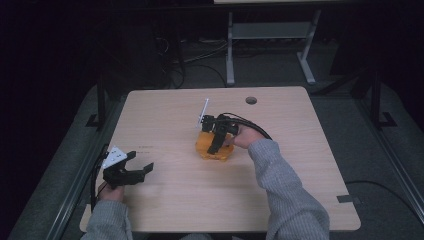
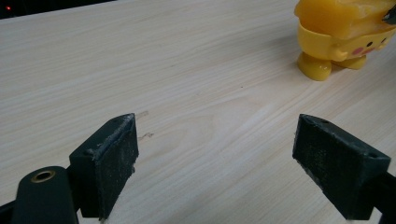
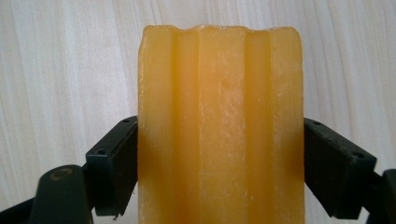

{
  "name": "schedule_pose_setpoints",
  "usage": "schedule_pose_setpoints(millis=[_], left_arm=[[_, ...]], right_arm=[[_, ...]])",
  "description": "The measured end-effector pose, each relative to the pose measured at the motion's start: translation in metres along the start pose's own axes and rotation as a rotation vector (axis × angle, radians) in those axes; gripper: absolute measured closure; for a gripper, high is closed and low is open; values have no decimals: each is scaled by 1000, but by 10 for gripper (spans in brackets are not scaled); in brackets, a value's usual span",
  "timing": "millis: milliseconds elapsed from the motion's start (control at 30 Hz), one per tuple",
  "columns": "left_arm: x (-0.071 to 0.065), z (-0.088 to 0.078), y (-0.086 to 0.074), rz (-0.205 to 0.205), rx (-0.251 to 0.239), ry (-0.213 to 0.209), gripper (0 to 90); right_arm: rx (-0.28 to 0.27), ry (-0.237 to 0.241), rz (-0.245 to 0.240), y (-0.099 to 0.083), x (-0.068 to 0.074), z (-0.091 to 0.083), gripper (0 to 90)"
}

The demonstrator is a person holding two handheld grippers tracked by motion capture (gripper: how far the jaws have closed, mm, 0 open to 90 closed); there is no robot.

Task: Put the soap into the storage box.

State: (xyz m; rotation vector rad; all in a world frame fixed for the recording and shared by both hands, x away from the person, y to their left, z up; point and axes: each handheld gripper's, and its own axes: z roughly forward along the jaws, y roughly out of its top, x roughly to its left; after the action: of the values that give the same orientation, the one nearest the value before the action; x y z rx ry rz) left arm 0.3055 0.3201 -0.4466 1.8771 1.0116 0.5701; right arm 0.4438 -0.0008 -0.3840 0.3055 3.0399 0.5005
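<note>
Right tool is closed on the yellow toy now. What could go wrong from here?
1. The right tool grips the yellow toy across smooth, glossy sides, so it may slip or twist if lifted fast.
2. The left tool sits open and apart from the toy, so nothing steadies it if it tips.
3. The right tool's cable loops beside the toy and could snag it.

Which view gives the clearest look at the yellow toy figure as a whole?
The left gripper view: the yellow toy figure shows its feet, pink cheek and standing pose on the table, though cropped at the top. The right gripper view has just its ridged side between the jaws. In the high view it is a small blob under the right gripper.
</note>
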Motion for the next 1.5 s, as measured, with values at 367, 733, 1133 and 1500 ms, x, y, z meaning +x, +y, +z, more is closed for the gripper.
schedule_pose_setpoints(millis=[367, 733, 1133, 1500], left_arm=[[0, 1, 0, -1, -3, -3, 138], [0, 1, 0, -2, -4, -2, 138], [0, 1, 0, -1, 5, -1, 138], [-1, 1, 0, 2, 9, -3, 138]], right_arm=[[-9, -3, 17, -4, 0, -1, 183], [-35, -4, 28, -7, 1, -7, 180], [-84, -16, 59, -18, 3, -20, 177], [-122, -27, 84, -32, 6, -36, 182]])
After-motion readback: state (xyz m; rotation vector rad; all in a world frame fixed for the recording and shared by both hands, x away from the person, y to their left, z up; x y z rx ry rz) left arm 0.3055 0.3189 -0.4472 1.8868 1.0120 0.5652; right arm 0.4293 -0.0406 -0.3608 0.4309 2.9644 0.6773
